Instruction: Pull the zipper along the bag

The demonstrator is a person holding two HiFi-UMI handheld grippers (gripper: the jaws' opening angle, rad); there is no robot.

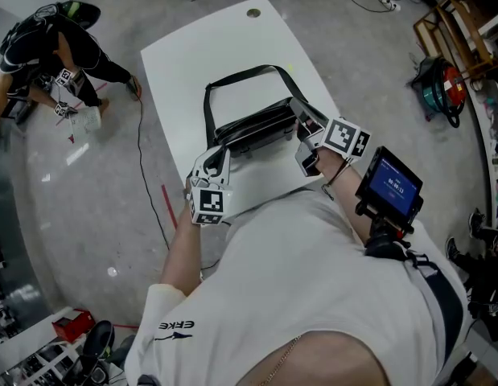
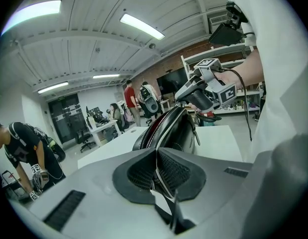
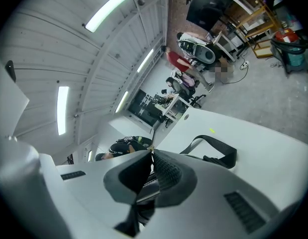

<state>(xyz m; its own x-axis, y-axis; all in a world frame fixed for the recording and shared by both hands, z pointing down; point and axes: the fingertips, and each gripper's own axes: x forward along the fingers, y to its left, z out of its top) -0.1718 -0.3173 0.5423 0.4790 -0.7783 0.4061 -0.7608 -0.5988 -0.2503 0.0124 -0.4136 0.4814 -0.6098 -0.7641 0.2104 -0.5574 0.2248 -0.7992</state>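
Head view: black bag (image 1: 257, 127), looped strap (image 1: 232, 79).

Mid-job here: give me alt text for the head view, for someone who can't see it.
Seen from above, a person in a white shirt holds a black bag on a white table, the left gripper shut on its left end and the right gripper on its right end.

bag (image 1: 253, 127) on table (image 1: 184, 63); l gripper (image 1: 219, 153) left end, r gripper (image 1: 305, 131) on zipper (image 2: 153, 126), right.
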